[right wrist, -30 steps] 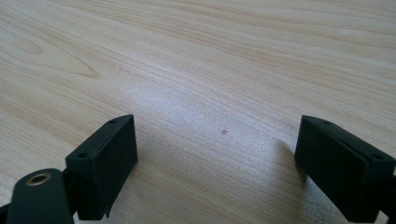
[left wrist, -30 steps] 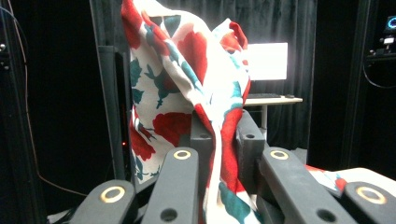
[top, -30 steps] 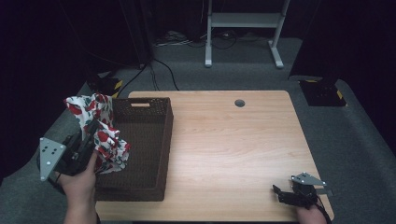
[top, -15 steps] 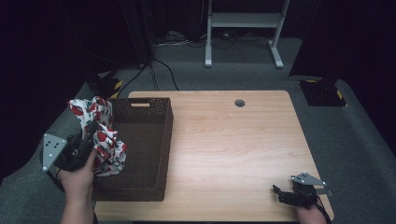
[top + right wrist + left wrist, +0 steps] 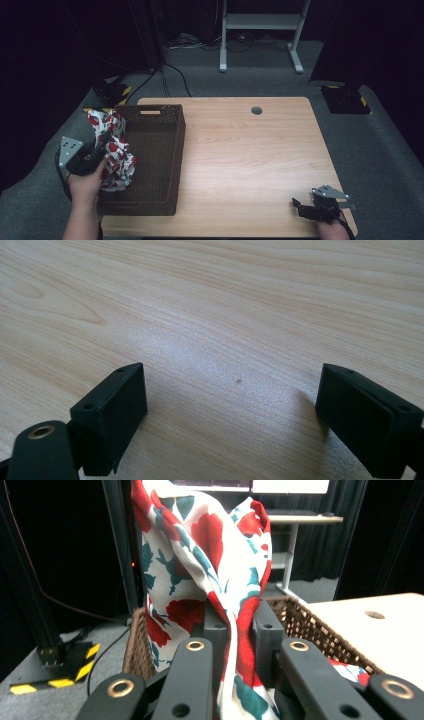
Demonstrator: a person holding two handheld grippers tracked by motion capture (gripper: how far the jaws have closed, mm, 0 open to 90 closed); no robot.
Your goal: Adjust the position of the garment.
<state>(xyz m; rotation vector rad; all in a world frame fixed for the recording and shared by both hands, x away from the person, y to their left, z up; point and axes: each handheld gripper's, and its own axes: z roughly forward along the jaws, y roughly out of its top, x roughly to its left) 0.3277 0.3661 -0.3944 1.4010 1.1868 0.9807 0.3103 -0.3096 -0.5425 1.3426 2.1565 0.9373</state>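
Note:
A white cloth with red and green flowers hangs over the left wall of a dark wicker basket at the table's left end. My left gripper is shut on this flowered cloth, which rises between the jaws and drapes down over them, with the basket behind. My right gripper rests low at the table's front right corner. It is open, with bare wood between its fingers.
The light wooden table has a round cable hole near its far edge. Grey floor, cables and a white stand lie beyond it. Yellow-black marked plates sit on the floor at far left and far right.
My left gripper has moved down and toward the basket's left side, taking the flowered cloth lower with it. The right gripper has stayed put.

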